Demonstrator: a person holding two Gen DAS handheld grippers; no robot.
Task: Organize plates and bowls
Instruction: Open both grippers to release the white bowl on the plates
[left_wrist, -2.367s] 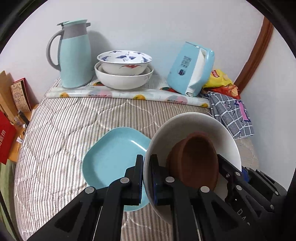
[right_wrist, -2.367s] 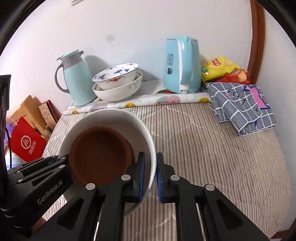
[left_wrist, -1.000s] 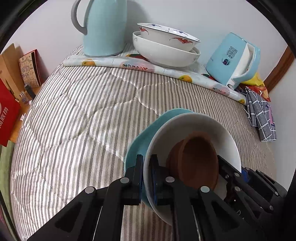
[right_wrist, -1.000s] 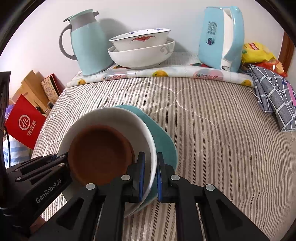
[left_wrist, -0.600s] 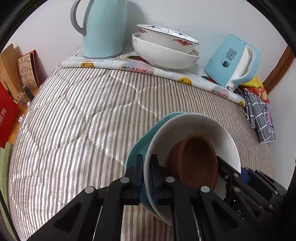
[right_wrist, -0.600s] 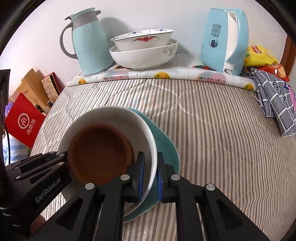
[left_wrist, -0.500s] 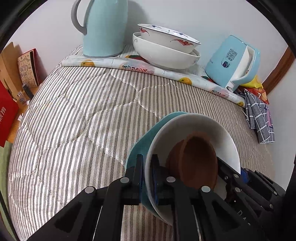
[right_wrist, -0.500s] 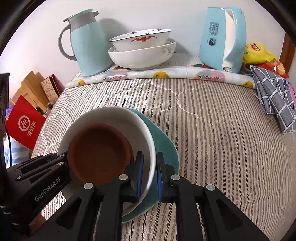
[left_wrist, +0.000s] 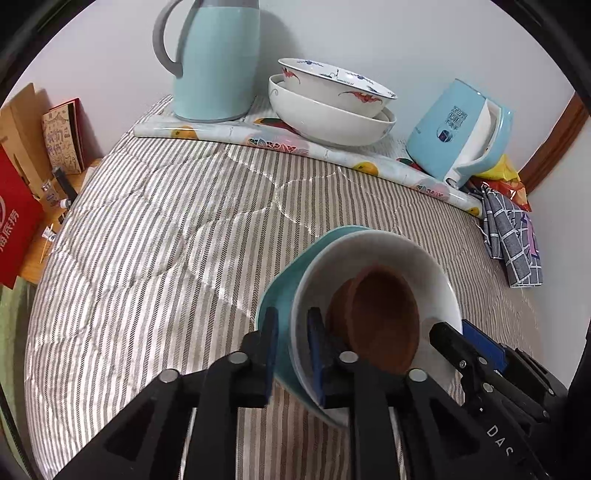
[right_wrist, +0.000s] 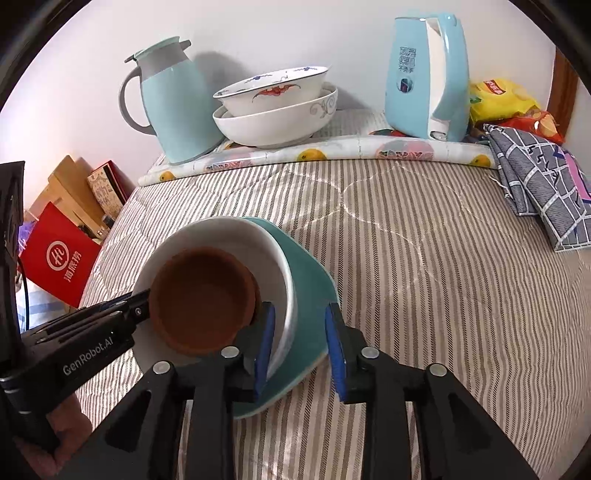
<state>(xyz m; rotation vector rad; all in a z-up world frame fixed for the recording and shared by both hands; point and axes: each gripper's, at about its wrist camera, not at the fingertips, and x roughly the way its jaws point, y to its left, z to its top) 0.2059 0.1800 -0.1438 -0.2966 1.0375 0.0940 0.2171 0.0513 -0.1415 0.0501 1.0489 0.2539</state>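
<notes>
A white bowl (left_wrist: 406, 258) with a brown bowl (left_wrist: 380, 310) inside it sits on a teal plate (left_wrist: 284, 291) on the striped cover. My left gripper (left_wrist: 291, 347) straddles the white bowl's near-left rim. Its jaws are opening, and a gap shows at the outer pad. In the right wrist view the white bowl (right_wrist: 221, 232), brown bowl (right_wrist: 203, 299) and teal plate (right_wrist: 310, 288) lie just ahead. My right gripper (right_wrist: 300, 341) straddles the right rim, jaws opening, with both pads clear of the bowl and the plate's edge below them.
Two stacked white patterned bowls (right_wrist: 277, 114) stand at the back between a pale blue jug (right_wrist: 173, 99) and a blue kettle (right_wrist: 424, 74). A checked cloth (right_wrist: 543, 184) and snack bags (right_wrist: 506, 99) lie at the right. A red bag (right_wrist: 59, 258) stands off the left edge.
The white bowl with the brown bowl was carried over the teal plate and now sits on it. Both pairs of jaws, shut on its rim before, have parted.
</notes>
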